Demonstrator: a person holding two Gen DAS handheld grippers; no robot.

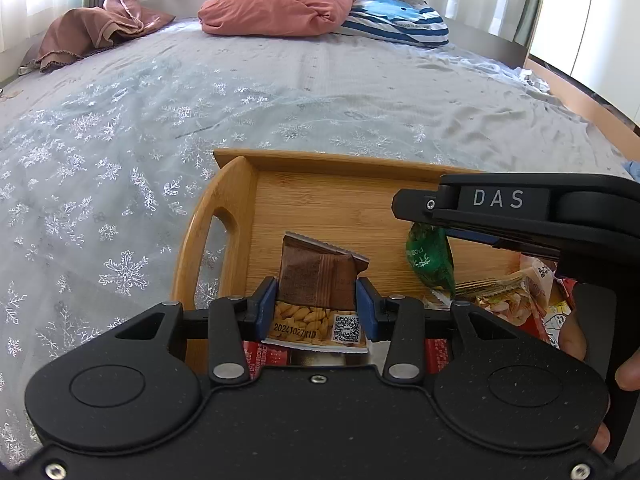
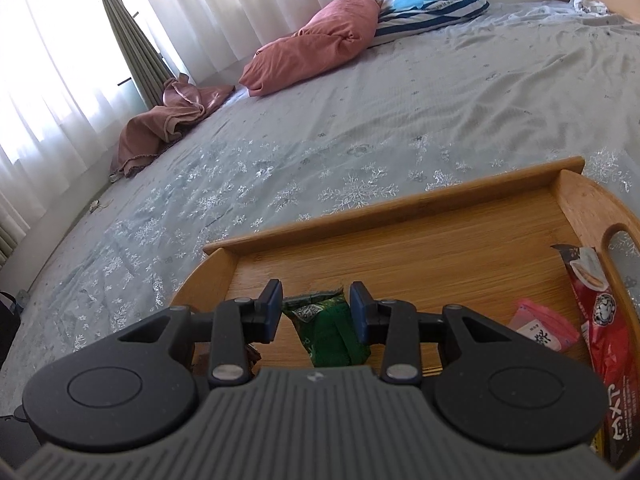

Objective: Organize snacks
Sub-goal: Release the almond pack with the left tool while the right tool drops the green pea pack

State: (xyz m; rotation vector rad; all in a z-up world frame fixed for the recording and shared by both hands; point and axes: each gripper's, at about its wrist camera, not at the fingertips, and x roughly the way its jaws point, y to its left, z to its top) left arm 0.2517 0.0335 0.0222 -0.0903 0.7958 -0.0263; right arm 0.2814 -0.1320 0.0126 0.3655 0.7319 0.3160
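The left tongs [image 1: 316,304] pinch a brown snack packet [image 1: 320,280] between their blue pads, holding it upright over the near left part of the wooden tray [image 1: 340,200]; its lower end (printed with a date code and a QR square) hangs toward the camera. The right tongs [image 2: 316,308] pinch a green snack packet [image 2: 332,332] above the tray floor; from the left wrist view that packet [image 1: 430,260] dangles beneath the right tool's black body.

Further right on the tray lie a pink packet [image 2: 540,328] and a long red packet [image 2: 600,328] leaning along the handle wall, its lower end cut off by the frame. A heap of other wrappers [image 1: 516,296] sits behind the right tool, mostly hidden.

The tray rests on a bed [image 1: 280,92] with a snowflake-patterned cover. Beyond it lie a pink pillow [image 1: 276,8], a striped blue cushion [image 1: 400,20] and a crumpled brown cloth [image 1: 92,28], with curtains [image 2: 132,40] behind.
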